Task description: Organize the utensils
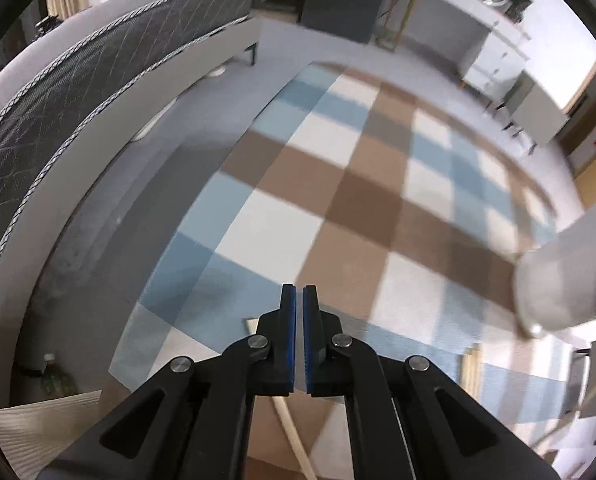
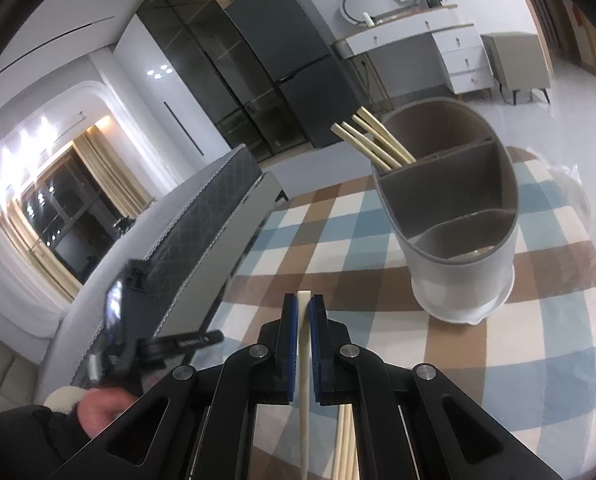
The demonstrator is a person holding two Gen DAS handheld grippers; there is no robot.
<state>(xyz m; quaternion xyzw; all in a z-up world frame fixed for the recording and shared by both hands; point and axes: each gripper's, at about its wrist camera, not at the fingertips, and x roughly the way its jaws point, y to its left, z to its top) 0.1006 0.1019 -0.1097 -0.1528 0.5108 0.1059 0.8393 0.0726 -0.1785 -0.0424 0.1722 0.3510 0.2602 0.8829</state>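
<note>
A table covered with a checked cloth [image 2: 438, 340] in blue, brown and white squares carries the things. On it stands a pale utensil holder [image 2: 454, 216] with a grey rim and three compartments; several wooden chopsticks [image 2: 372, 140] lean out of its far compartment. More pale chopsticks [image 2: 344, 440] lie flat on the cloth at its near edge.

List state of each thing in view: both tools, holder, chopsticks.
left tool: shut, nothing between its pads
right tool: shut on a single chopstick
utensil holder: upright on the checkered cloth, three compartments
chopsticks in holder: leaning in the far compartment
middle compartment: empty as far as visible
loose chopsticks: lying under the right tool
</note>
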